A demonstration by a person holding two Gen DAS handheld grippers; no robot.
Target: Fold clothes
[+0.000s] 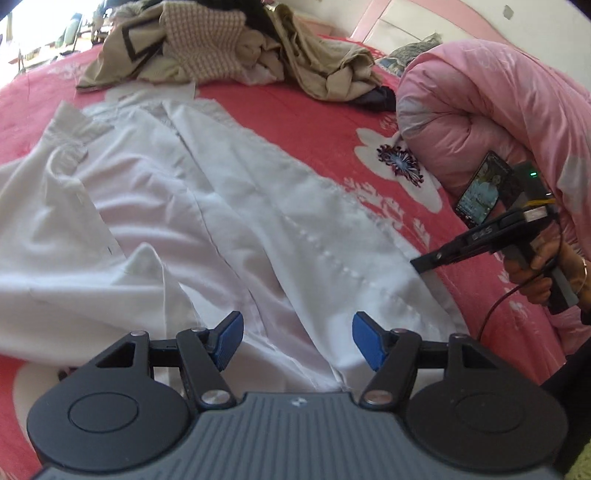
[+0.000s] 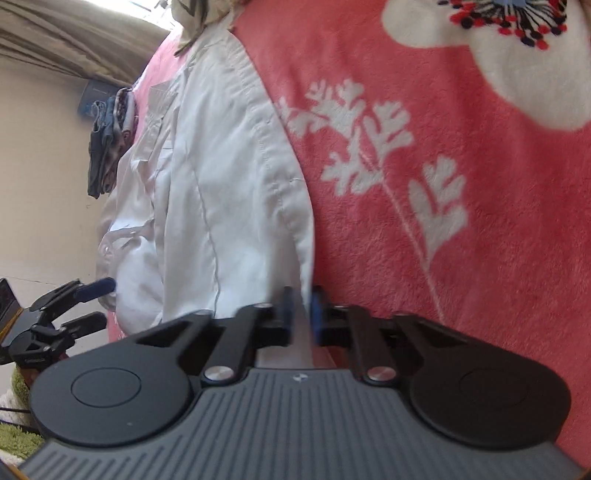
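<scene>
Bed with red flowered blanket [image 1: 303,122]. White shirt [image 1: 192,206] lies spread flat, unfolded. My right gripper [image 2: 302,314] has its jaws clamped on the shirt's edge; my left gripper [image 1: 297,341] hovers, jaws apart, empty. Heap of clothes [image 1: 221,48] behind untouched. Folding barely begun, I judge.

Bright daylight enters from a blown-out window [image 1: 14,26] at top left; shadows are soft. Fisheye bending curves the edges, and the right wrist view shows motion blur.
</scene>
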